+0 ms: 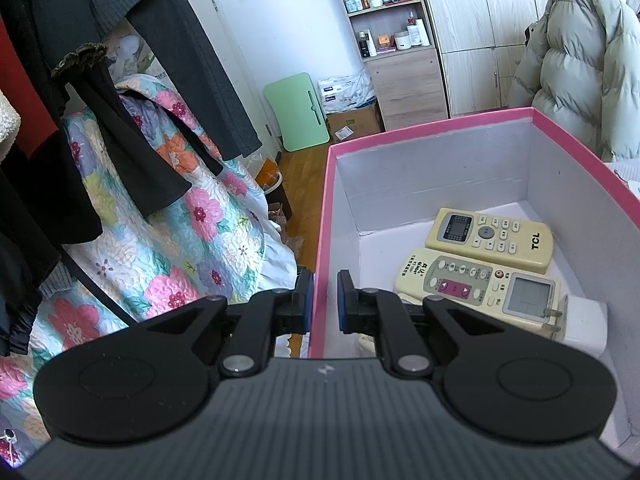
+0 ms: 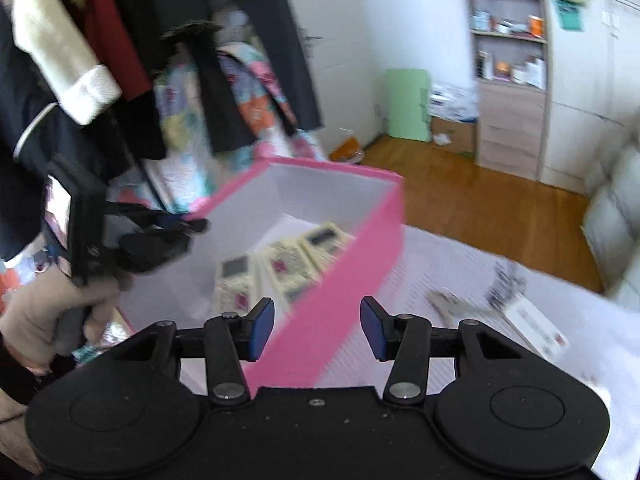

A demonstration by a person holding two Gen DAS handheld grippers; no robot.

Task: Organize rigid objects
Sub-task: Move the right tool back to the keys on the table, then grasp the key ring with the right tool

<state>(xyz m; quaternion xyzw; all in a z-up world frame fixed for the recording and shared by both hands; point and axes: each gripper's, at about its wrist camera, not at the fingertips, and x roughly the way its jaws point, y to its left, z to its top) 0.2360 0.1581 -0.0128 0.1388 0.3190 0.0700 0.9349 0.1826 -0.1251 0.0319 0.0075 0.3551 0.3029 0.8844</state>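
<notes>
A pink box (image 1: 432, 130) with white inner walls holds two cream remotes, one marked TCL (image 1: 490, 234) and another (image 1: 476, 284) beside it, plus a white plug adapter (image 1: 576, 320). My left gripper (image 1: 323, 300) is shut on the box's left wall, one blue pad outside and one inside. The right wrist view is blurred. It shows the box (image 2: 344, 280) with three remotes (image 2: 288, 268) side by side, and the left gripper (image 2: 188, 226) held by a hand (image 2: 36, 312). My right gripper (image 2: 317, 328) is open in front of the box's near wall, its pads touching nothing.
The box sits on a white ribbed cover (image 2: 420, 320) with a card (image 2: 536, 328) and small metal items (image 2: 452, 304) to the right. Dark clothes (image 1: 120, 120) hang left over a floral quilt (image 1: 192, 240). A puffer jacket (image 1: 580, 60), shelves (image 1: 384, 12) and wooden floor (image 2: 480, 192) lie beyond.
</notes>
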